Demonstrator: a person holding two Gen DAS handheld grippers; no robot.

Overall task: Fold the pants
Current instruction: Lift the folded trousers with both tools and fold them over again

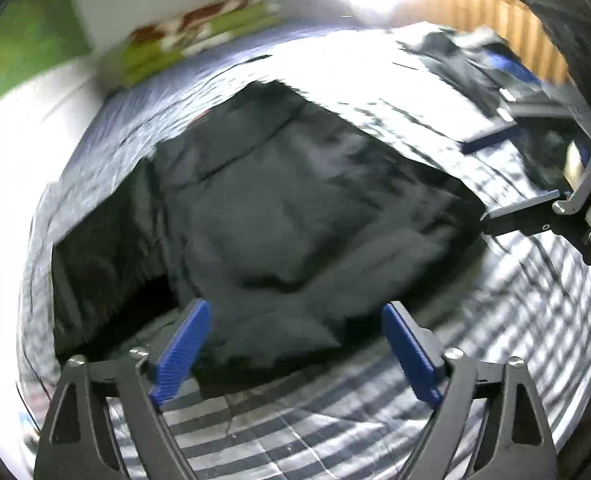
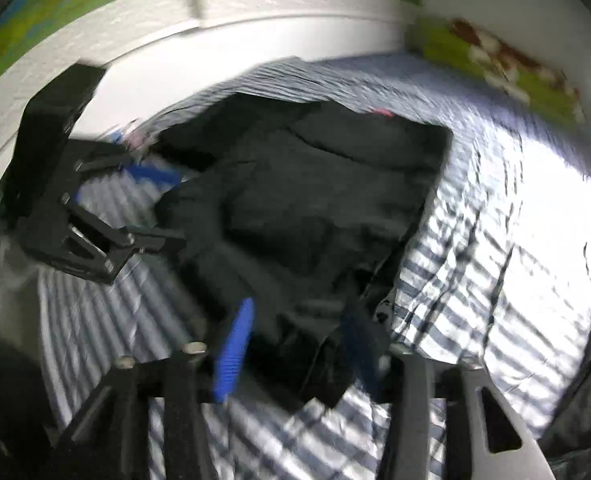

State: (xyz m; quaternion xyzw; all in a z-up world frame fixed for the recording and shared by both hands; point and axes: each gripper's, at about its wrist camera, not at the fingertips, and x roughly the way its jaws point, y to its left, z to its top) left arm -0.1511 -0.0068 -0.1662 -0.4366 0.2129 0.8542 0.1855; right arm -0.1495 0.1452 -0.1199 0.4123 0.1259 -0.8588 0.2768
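Dark pants (image 1: pixel 287 208) lie folded into a thick, rumpled bundle on the striped bedsheet (image 1: pixel 295 440); creased.

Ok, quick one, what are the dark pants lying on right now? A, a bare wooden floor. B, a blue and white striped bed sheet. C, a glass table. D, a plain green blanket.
B: the dark pants lie folded on a blue and white striped sheet, which shows around them on every side in both wrist views.
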